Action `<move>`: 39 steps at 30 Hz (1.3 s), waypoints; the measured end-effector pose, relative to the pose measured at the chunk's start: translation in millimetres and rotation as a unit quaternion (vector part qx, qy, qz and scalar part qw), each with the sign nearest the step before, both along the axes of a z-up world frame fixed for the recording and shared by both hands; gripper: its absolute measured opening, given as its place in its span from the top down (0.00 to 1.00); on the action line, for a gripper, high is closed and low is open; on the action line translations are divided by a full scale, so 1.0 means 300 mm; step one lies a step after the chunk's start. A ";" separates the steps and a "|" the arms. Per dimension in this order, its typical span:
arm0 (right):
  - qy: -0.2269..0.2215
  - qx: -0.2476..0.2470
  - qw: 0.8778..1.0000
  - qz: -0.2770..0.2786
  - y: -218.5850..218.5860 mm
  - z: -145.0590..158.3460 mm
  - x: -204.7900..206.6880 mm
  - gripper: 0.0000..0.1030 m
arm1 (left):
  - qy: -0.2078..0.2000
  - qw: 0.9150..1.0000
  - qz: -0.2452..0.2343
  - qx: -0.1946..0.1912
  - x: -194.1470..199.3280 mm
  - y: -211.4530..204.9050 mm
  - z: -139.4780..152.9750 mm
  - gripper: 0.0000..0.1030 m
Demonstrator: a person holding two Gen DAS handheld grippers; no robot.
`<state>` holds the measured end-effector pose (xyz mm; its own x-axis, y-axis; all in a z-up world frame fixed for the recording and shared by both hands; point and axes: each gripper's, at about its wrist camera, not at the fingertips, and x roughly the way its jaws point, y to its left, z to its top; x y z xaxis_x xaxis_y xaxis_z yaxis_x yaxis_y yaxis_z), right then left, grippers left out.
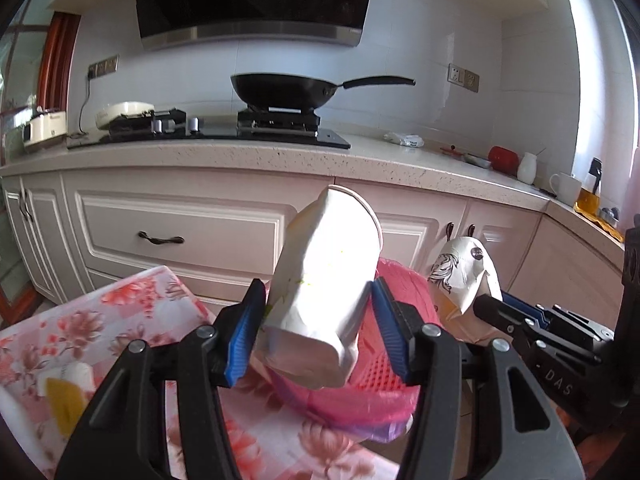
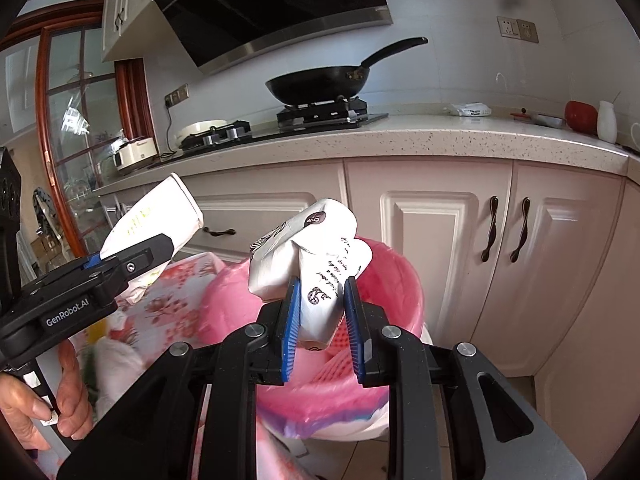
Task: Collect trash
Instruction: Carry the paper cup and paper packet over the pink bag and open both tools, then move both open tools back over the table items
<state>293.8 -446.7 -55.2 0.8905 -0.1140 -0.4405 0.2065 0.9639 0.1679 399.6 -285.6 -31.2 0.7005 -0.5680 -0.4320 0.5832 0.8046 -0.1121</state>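
Observation:
My left gripper (image 1: 316, 328) is shut on a crushed white paper cup (image 1: 324, 280) and holds it above the near rim of a pink-lined trash bin (image 1: 360, 400). My right gripper (image 2: 322, 320) is shut on a crumpled printed paper cup (image 2: 316, 260) and holds it over the same bin (image 2: 400, 292). In the left wrist view the right gripper (image 1: 520, 320) and its printed cup (image 1: 464, 276) are at the right. In the right wrist view the left gripper (image 2: 92, 280) and its white cup (image 2: 156, 216) are at the left.
A table with a floral cloth (image 1: 100, 340) stands left of the bin, with more trash (image 1: 68, 392) on it. Behind are white cabinets (image 1: 180, 232), a counter (image 1: 400, 160), a stove with a black wok (image 1: 288, 88), and a red pot (image 1: 503, 159) and white mug (image 1: 566, 188) at right.

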 end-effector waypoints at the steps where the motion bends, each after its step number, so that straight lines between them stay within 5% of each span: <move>1: 0.002 -0.001 1.000 0.000 -0.008 -0.006 0.017 0.78 | 0.003 1.000 0.000 0.000 0.020 -0.013 -0.005 0.48; 9: 0.014 0.003 1.000 0.004 -0.052 -0.060 0.107 0.76 | 0.014 1.000 -0.006 0.000 0.139 -0.099 -0.052 0.36; 16: 0.014 0.008 1.000 -0.006 -0.056 -0.057 0.049 0.73 | 0.006 1.000 0.012 -0.002 0.119 -0.025 -0.050 0.31; 21: 0.005 0.016 1.000 -0.004 -0.007 -0.024 -0.041 0.69 | -0.007 0.999 0.042 0.001 0.027 0.098 -0.033 0.21; 23: -0.002 0.018 1.000 0.000 0.022 -0.009 -0.076 0.54 | -0.011 0.998 0.059 0.007 -0.021 0.155 -0.028 0.15; 29: -0.004 0.019 1.000 0.025 0.149 0.011 -0.145 0.53 | -0.015 0.994 0.104 0.013 -0.153 0.359 -0.025 0.05; 39: 0.005 0.036 0.997 0.068 0.385 0.006 -0.173 0.41 | -0.016 0.984 0.171 0.040 -0.333 0.698 -0.065 0.05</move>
